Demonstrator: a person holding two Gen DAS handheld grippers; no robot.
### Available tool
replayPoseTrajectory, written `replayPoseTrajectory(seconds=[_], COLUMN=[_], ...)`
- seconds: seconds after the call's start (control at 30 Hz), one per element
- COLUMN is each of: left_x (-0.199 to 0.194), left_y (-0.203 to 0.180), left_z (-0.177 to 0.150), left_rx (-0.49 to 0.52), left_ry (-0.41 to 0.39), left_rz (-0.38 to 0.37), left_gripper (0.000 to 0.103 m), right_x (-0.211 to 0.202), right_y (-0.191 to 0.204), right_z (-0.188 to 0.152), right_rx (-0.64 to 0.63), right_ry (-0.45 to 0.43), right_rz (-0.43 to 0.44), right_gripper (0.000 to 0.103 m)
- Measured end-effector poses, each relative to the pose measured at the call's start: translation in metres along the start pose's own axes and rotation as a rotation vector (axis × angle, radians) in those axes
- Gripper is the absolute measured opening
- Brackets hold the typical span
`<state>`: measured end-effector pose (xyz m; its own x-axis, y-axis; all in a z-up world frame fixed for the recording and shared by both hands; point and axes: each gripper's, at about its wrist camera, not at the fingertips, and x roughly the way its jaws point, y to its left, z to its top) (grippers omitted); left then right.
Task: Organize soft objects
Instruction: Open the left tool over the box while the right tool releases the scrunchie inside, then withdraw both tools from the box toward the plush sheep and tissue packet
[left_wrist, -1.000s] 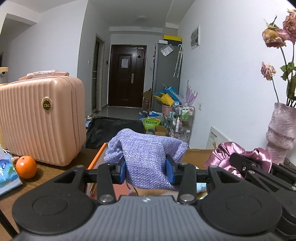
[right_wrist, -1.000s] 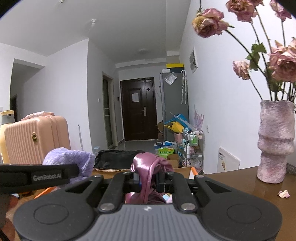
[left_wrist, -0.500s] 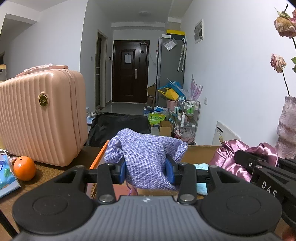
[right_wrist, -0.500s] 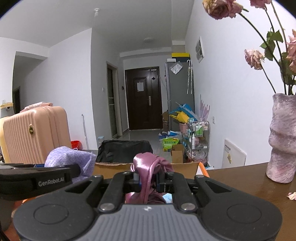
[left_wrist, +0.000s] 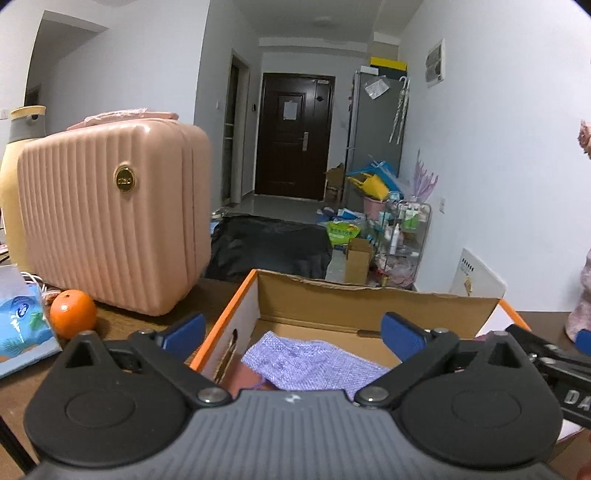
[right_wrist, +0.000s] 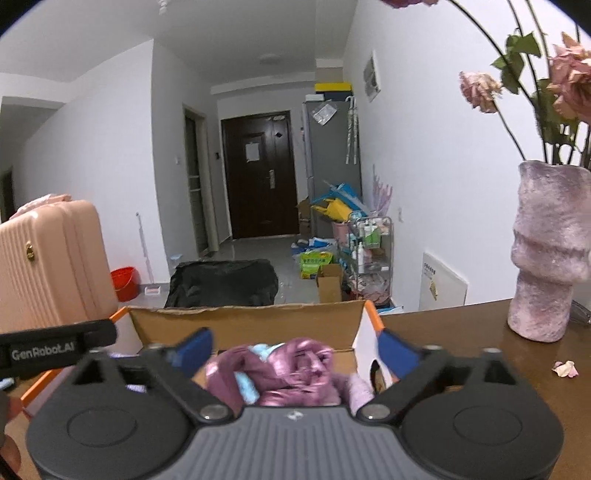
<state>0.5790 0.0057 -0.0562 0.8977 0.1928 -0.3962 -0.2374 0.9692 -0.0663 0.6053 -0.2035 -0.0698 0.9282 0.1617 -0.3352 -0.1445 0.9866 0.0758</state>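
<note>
Both drops just happened. Lilac woven fabric pouch now lies loose in the orange-edged cardboard box, lower centre of frame, no longer pinched. Left gripper jaws opening, wide apart, pouch below them untouched. Shiny mauve satin cloth also released into the box; right gripper jaws opening, clear of it. Two soft items stowed; both grippers look free for more.
</note>
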Motion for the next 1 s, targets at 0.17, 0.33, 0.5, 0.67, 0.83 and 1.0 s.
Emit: replayPoseTrajectory(seconds=[0.17, 0.33, 0.5, 0.67, 0.83, 1.0], left_x=[0.003, 0.004, 0.005, 0.003, -0.005, -0.012], left_y=[0.002, 0.000, -0.001, -0.001, 0.000, 0.003], left_z=[-0.001, -0.002, -0.004, -0.007, -0.011, -0.015], left_rx=[-0.008, 0.003, 0.003, 0.005, 0.016, 0.022], left_ry=[0.015, 0.016, 0.011, 0.012, 0.008, 0.011], left_rz=[0.010, 0.017, 0.024, 0.034, 0.034, 0.033], left_gripper=[0.103, 0.103, 0.103, 0.103, 0.103, 0.103], right_x=[0.000, 0.001, -0.004, -0.007, -0.012, -0.019], right_y=[0.001, 0.003, 0.006, 0.006, 0.004, 0.003], right_z=[0.000, -0.002, -0.004, -0.007, -0.010, -0.013], right_rx=[-0.004, -0.019, -0.031, -0.041, -0.047, -0.057], right_ry=[0.006, 0.018, 0.017, 0.018, 0.016, 0.016], right_rz=[-0.005, -0.015, -0.016, -0.027, -0.035, -0.036], right_gripper=[0.103, 0.103, 0.103, 0.103, 0.103, 0.103])
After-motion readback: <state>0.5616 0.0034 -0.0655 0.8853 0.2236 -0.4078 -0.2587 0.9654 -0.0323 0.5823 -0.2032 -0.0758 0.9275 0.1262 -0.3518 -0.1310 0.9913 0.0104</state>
